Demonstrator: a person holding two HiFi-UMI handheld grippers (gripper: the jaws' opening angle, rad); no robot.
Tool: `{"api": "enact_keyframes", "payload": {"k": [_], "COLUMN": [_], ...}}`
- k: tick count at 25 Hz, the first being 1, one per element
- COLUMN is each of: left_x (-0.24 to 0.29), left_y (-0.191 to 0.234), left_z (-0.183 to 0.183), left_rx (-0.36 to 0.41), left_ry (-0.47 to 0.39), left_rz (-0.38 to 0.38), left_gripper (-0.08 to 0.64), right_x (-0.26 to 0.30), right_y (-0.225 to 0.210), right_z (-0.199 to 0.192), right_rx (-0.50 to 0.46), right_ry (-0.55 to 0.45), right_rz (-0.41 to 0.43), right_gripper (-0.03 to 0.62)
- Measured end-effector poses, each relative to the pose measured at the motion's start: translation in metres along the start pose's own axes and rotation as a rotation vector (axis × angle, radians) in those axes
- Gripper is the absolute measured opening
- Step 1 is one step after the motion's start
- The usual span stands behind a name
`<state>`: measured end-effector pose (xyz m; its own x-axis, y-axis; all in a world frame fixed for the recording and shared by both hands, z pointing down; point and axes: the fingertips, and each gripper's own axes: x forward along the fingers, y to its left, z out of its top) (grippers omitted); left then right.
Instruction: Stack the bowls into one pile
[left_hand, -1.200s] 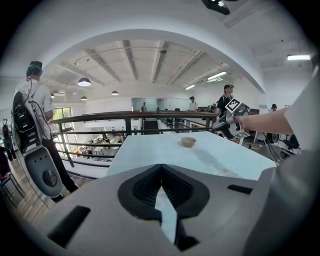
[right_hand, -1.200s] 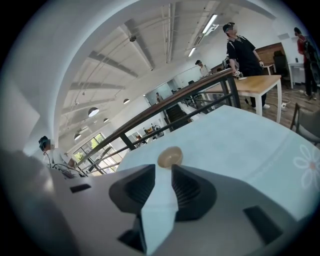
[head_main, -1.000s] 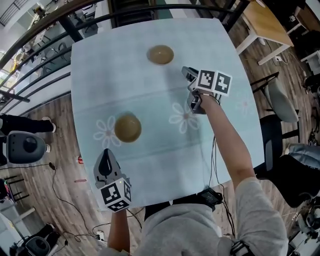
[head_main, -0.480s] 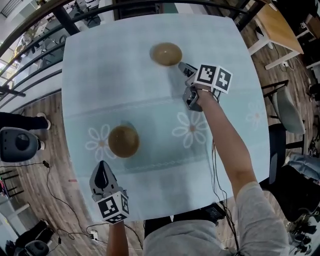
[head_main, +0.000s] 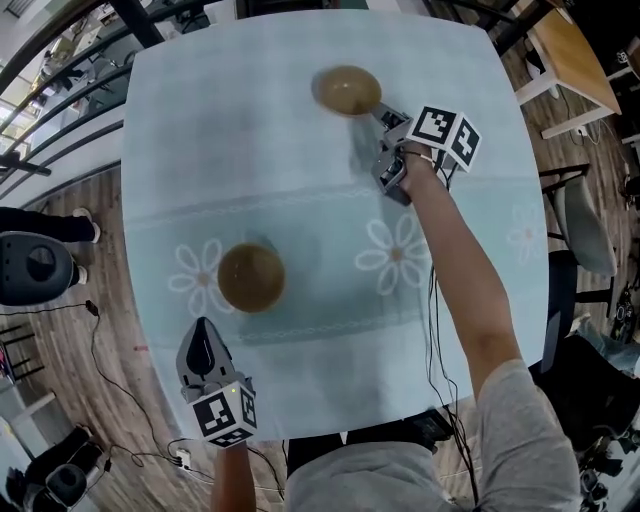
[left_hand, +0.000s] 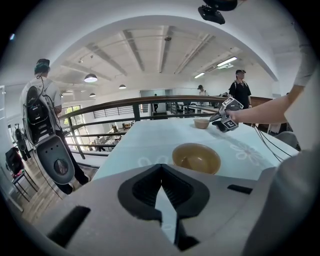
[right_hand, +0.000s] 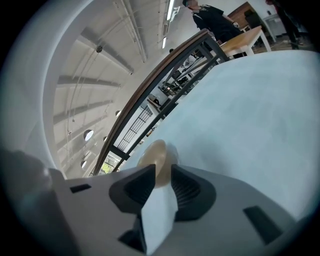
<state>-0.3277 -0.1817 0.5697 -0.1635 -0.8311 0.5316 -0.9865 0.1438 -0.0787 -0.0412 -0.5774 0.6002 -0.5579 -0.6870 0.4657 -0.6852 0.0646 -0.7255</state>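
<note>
Head view is showing my right gripper (head_main: 388, 116) arriving at the far bowl (head_main: 346, 90). Half a second ago it was sitting just short of the rim, and now its tips are touching the bowl's right edge. Its jaws are standing slightly apart, with the rim in the gap between them. The near bowl (head_main: 251, 277) is resting on the table (head_main: 300, 190), unmoved. My left gripper (head_main: 203, 345) is hovering near it on my side, jaws pressed together and holding nothing.
</note>
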Motion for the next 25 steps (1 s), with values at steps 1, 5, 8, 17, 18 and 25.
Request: {"api": "enact_keyframes", "payload": {"k": [1, 5, 8, 17, 18, 25], "left_x": [0.000, 0.002, 0.003, 0.006, 0.006, -0.003], "left_y": [0.000, 0.003, 0.004, 0.010, 0.011, 0.017], "left_z": [0.000, -0.001, 0.000, -0.005, -0.004, 0.004], "left_rx": [-0.001, -0.001, -0.002, -0.009, -0.010, -0.012], "left_ry": [0.002, 0.008, 0.011, 0.008, 0.006, -0.006], "left_rz": [0.001, 0.000, -0.001, -0.008, -0.009, -0.024], "left_gripper": [0.017, 0.017, 0.017, 0.017, 0.017, 0.017], "right_x": [0.001, 0.011, 0.015, 0.012, 0.010, -0.022], "right_y": [0.000, 0.000, 0.003, -0.001, 0.001, 0.023], "right_z": [0.001, -0.001, -0.001, -0.015, -0.016, -0.047], "right_rx": [0.005, 0.041, 0.088, 0.144, 0.135, 0.077], "right_ry": [0.001, 0.017, 0.021, 0.022, 0.021, 0.085], "right_rz": [-0.001, 0.004, 0.012, -0.012, -0.016, -0.012], "right_gripper": [0.098, 0.098, 0.090, 0.034, 0.034, 0.034]}}
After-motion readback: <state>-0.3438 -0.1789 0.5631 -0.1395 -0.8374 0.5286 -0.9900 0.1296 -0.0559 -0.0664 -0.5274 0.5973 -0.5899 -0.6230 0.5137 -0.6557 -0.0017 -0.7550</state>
